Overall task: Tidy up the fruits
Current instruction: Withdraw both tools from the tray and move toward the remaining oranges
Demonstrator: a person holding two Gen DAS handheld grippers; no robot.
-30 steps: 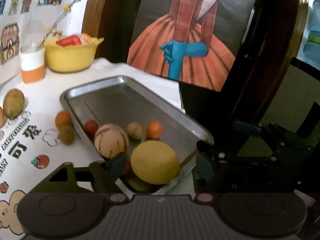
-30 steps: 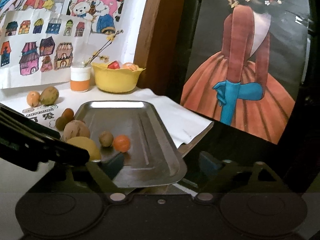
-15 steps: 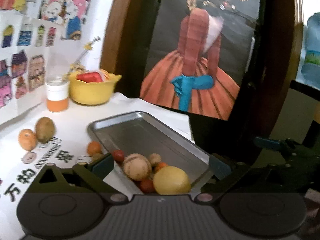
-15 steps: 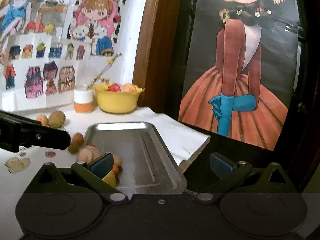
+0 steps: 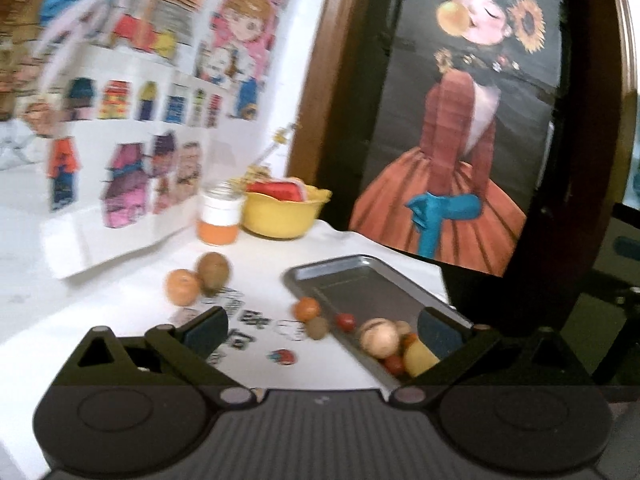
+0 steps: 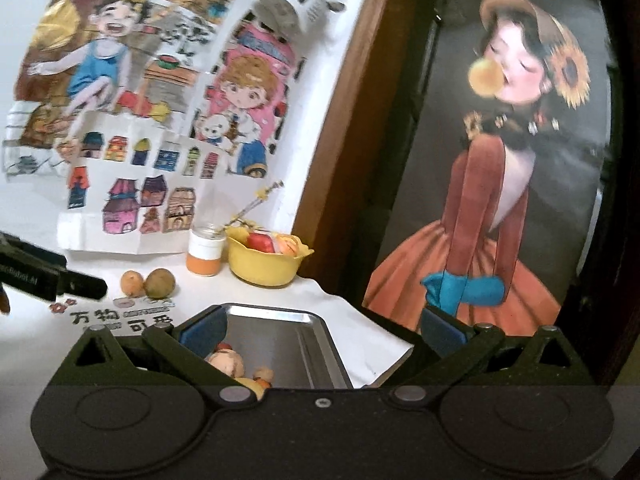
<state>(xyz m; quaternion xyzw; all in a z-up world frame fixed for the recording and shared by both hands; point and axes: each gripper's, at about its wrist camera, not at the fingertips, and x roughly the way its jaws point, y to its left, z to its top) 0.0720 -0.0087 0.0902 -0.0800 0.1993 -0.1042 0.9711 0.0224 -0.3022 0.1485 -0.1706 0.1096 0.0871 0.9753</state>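
A metal tray (image 5: pixel 360 280) lies on the white table, seen again in the right wrist view as the tray (image 6: pixel 280 332). At its near end sit a tan ball-like fruit (image 5: pixel 378 336), a yellow lemon (image 5: pixel 418 358) and small red fruits (image 5: pixel 346 321). Just outside its left rim lie a small orange (image 5: pixel 307 308) and a brown fruit (image 5: pixel 317 327). Farther left rest a larger orange (image 5: pixel 183 287) and a kiwi (image 5: pixel 214 271). My left gripper (image 5: pixel 322 332) hangs open above the table, holding nothing. My right gripper (image 6: pixel 322 332) is open over the tray's near end.
A yellow bowl (image 5: pixel 282 212) with red and orange pieces and an orange-bottomed jar (image 5: pixel 218 220) stand at the back by the wall of drawings. A dark framed painting (image 6: pixel 500 200) stands right of the table. The left gripper's body (image 6: pixel 52 280) juts in at the left.
Both grippers have drawn back and risen from the tray. The left one, which was around the lemon, now points more to the left; the lemon stays in the tray.
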